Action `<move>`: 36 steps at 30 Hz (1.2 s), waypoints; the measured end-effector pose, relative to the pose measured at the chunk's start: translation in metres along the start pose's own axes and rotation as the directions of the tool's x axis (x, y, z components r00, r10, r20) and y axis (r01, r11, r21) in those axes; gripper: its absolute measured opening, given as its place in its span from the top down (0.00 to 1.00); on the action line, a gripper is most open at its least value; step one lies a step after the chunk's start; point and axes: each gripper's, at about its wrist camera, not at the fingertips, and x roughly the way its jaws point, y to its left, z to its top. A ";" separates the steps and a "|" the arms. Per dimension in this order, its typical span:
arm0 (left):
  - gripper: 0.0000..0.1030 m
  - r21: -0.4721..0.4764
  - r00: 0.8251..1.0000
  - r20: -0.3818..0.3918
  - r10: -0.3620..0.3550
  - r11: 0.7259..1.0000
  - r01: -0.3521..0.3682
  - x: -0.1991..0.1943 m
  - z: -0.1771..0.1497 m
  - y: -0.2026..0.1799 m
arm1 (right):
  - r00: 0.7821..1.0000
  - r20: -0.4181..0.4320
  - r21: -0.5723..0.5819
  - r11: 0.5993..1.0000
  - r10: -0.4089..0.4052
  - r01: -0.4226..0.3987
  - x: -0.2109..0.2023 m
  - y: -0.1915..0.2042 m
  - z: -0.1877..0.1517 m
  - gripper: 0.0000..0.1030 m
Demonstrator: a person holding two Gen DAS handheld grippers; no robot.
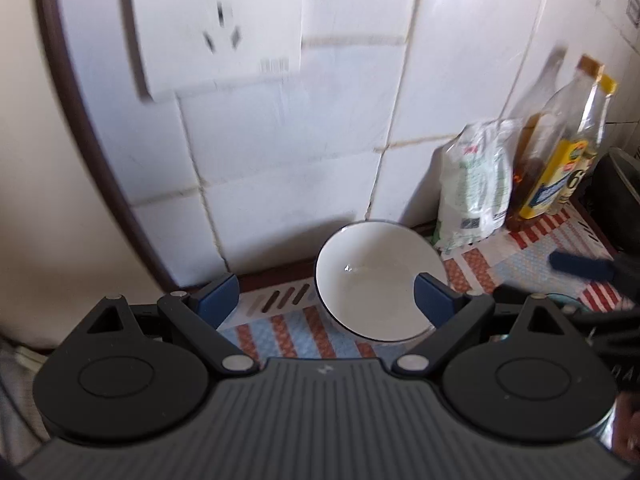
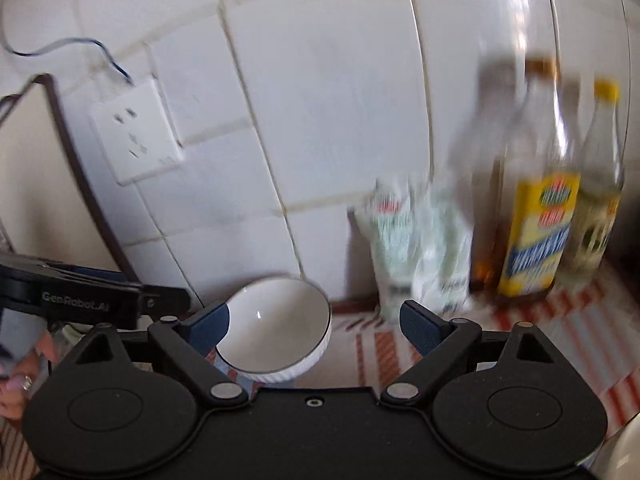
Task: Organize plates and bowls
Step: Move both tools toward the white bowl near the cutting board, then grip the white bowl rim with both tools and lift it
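Bowl (image 1: 376, 280) near wall, tilted, empty. Hard, smooth, slippy, can break. Grab rim, gently. L gripper (image 1: 326, 300) + R gripper (image 2: 314, 322): jaws wide apart, holding nothing.

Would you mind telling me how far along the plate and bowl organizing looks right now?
Done: nothing visibly stacked or put away. In hand: nothing; the left gripper and right gripper are both open, and the white bowl sits on the striped mat near the tiled wall. Left: grasping and placing that bowl; no plates are clearly visible.

The bowl (image 1: 378, 280) sits on the mat (image 1: 532, 256) before the tiled wall (image 1: 340, 128), left of the bag (image 1: 476, 184) and bottles (image 1: 560, 152).
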 end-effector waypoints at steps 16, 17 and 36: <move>0.73 -0.113 0.963 -0.263 -0.058 0.993 0.029 0.090 -0.003 0.016 | 0.982 -0.187 0.209 0.977 -0.002 0.042 0.085 -0.007 -0.022 0.64; 0.74 -0.120 0.963 -0.264 -0.058 0.992 0.027 0.093 -0.004 0.017 | 0.982 -0.189 0.229 0.972 -0.014 0.058 0.089 -0.009 -0.021 0.70; 0.86 -0.060 0.958 -0.268 -0.104 0.994 0.092 0.012 0.006 -0.030 | 0.962 -0.269 0.268 0.956 -0.044 0.118 0.023 -0.008 -0.006 0.82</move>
